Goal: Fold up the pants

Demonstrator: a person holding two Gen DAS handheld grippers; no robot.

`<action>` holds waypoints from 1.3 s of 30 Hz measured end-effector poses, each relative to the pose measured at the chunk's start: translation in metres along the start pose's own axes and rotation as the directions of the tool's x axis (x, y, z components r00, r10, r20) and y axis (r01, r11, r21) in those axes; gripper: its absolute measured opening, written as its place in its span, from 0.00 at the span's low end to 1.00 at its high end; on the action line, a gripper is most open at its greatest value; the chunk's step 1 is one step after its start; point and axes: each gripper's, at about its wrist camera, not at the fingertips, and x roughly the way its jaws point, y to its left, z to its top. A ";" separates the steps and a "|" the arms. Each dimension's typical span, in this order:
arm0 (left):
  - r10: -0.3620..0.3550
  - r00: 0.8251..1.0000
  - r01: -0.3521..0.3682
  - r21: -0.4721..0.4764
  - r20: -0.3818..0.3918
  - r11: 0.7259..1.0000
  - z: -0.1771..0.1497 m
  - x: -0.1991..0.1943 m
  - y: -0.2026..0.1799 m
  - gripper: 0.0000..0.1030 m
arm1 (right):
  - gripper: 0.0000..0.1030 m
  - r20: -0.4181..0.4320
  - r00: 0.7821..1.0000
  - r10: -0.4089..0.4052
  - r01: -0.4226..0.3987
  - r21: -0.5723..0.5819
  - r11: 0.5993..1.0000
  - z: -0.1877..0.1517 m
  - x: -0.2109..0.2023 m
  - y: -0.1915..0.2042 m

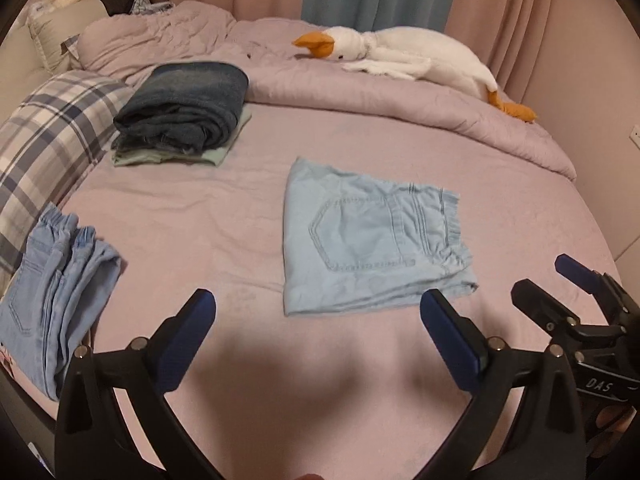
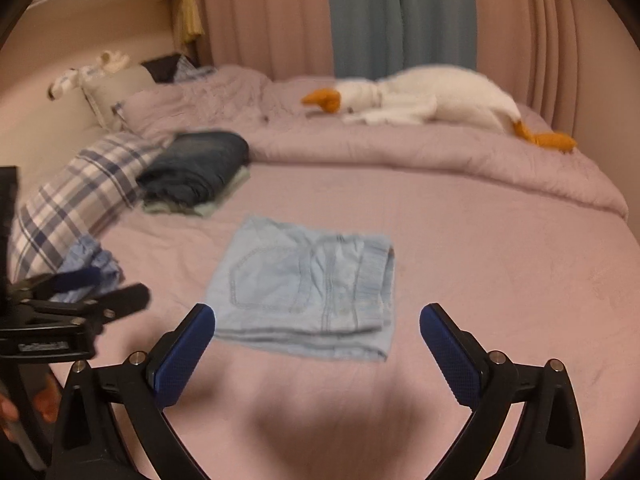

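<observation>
Pale blue denim pants (image 1: 368, 240) lie folded into a flat rectangle on the pink bed sheet (image 1: 200, 216), back pocket up. The right wrist view shows the same folded pants (image 2: 308, 288), slightly blurred. My left gripper (image 1: 318, 308) hangs above the sheet just short of the pants' near edge, open, nothing between its blue pads (image 1: 188, 340). My right gripper (image 2: 318, 320) is open too, above the near edge of the pants, empty. The left wrist view catches the right gripper (image 1: 544, 280) at its right side; the left gripper (image 2: 108, 288) shows at the left of the right wrist view.
A stack of folded dark jeans (image 1: 186, 110) on a pale green garment sits at the back left. More light blue jeans (image 1: 56, 288) lie at the left edge beside a plaid pillow (image 1: 52, 140). A white goose plush (image 1: 416, 56) rests on the bunched duvet (image 1: 400, 112) before the curtains.
</observation>
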 end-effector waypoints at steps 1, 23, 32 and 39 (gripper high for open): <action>0.007 1.000 -0.007 0.002 -0.004 1.000 -0.002 0.000 0.000 1.00 | 0.99 -0.010 1.000 -0.002 0.003 0.011 1.000 -0.003 0.003 -0.001; 0.047 0.999 -0.048 0.046 0.016 0.998 -0.010 -0.014 -0.010 1.00 | 0.99 0.008 1.000 -0.014 0.014 0.029 0.999 -0.004 -0.014 0.005; 0.043 0.999 -0.043 0.049 0.020 0.998 -0.011 -0.016 -0.012 1.00 | 0.99 0.015 1.000 -0.015 0.015 0.029 0.999 -0.002 -0.017 0.006; 0.043 0.999 -0.044 0.052 0.023 0.998 -0.011 -0.017 -0.015 1.00 | 0.99 0.013 1.000 -0.013 0.013 0.029 0.999 -0.002 -0.018 0.007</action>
